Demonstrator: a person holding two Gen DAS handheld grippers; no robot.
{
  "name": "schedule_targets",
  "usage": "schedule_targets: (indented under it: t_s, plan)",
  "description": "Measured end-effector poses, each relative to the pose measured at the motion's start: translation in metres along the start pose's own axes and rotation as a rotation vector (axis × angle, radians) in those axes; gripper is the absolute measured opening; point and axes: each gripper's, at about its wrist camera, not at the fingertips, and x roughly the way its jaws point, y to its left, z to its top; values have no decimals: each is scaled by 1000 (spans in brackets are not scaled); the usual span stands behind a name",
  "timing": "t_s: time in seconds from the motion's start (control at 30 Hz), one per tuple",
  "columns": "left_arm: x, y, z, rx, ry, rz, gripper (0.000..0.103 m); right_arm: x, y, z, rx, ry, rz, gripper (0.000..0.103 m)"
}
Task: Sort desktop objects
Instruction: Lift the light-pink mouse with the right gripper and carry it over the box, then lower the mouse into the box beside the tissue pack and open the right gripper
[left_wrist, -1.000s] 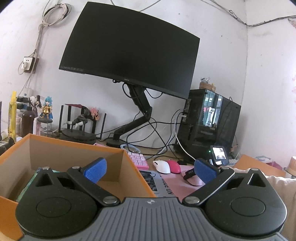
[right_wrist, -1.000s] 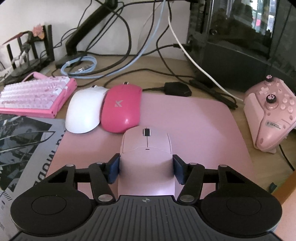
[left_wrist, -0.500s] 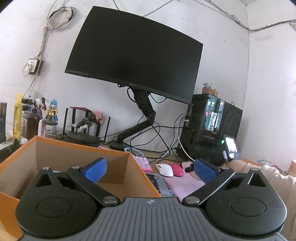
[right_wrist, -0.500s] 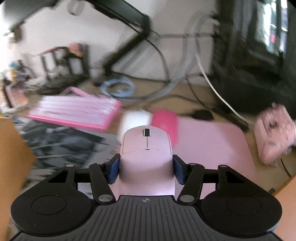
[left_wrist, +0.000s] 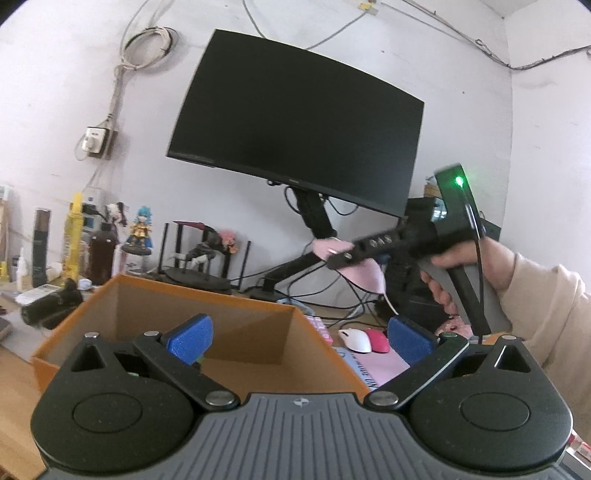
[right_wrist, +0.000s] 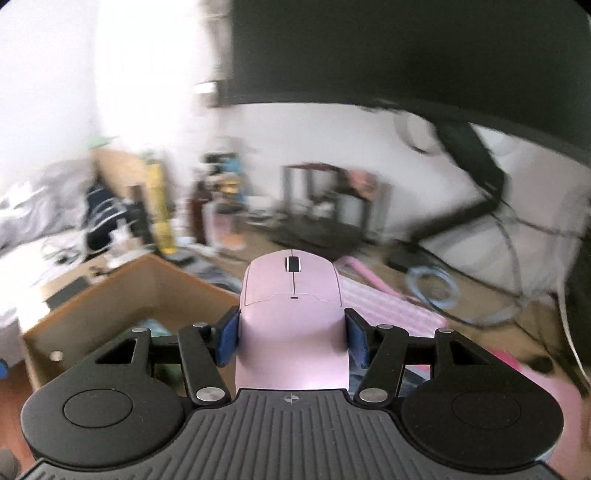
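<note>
One pale pink computer mouse sat clamped between the blue pads of the right gripper, buttons and scroll wheel pointing away from the wrist, held clear of the desk. From the left wrist view the same tool hung in mid-air ahead and to the right, the pink shell showing under its black fingers, gripped by a hand in a cream sleeve.

Judging by this, the step in hand was the carry: the mouse was off the desk and the open orange cardboard box lay ahead and to the left of the right gripper, below it. The next move would call for swinging left over the near wall, lowering inside, then parting the pads.

Room was fair but edged. The box rim stood between mouse and cavity, so height had to be kept until past it. Something greenish lay on the box floor; the blur hid what. The left gripper hovered at the box's near side with its pads spread wide and nothing between them, its left pad over the opening, so the descent would best stay clear of it. A white mouse and a magenta mouse lay together ahead and right of the left gripper, on a pink mat.
</note>
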Motion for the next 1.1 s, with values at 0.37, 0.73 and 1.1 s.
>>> schedule_targets:
  t_s: [0.37,0.73,1.1]
  plan:
    - [-18,18,2,-37,-26,43,103,80,87,-2,-152,245,18,61]
    - [-26,29,1,-59,-43,24,103,108,97,-20,-161,489,14,61]
    - [-36,37,0,-64,-53,39,103,99,103,-27,-189,599,-3,62]
